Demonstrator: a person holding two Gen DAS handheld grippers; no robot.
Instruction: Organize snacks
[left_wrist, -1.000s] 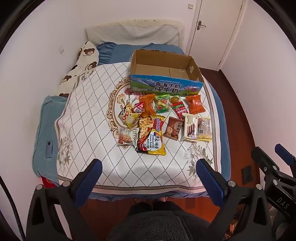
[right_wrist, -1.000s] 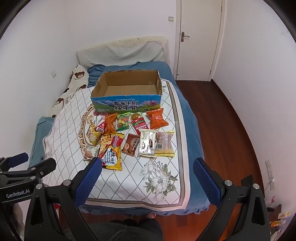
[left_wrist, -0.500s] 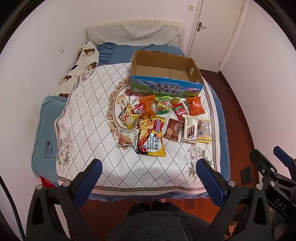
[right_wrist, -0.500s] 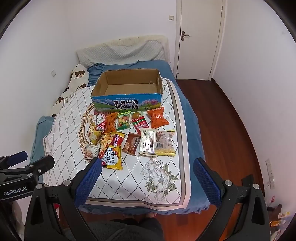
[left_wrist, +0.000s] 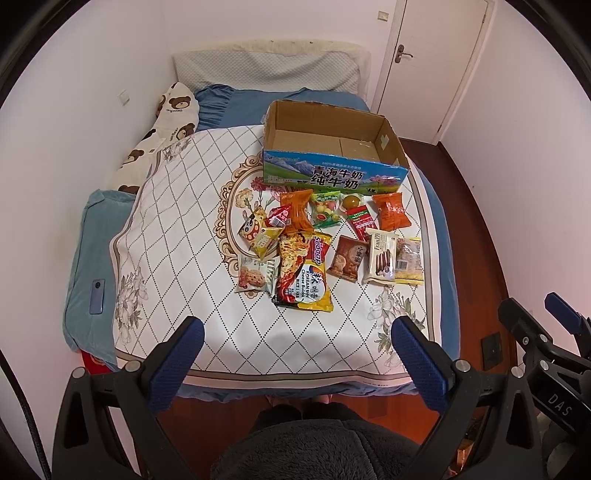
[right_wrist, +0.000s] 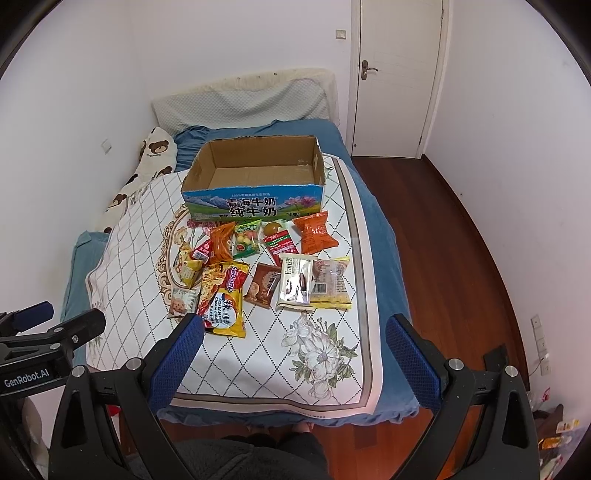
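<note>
While both grippers, left (left_wrist: 295, 354) and right (right_wrist: 293, 350), hover wide apart and empty over the bed's (left_wrist: 258, 343) foot edge, snacks (left_wrist: 325, 243) lie mid-bed before the empty box (left_wrist: 332, 173).

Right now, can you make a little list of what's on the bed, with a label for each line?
Box: open cardboard box, nothing visible inside
Snacks: packets lying in front of the box, none in it
Biggest packet: yellow noodle bag
Right edge: orange bag
Bed cover: white quilt
Left gripper: fingers open, holding nothing
Right gripper: fingers open, holding nothing
</note>
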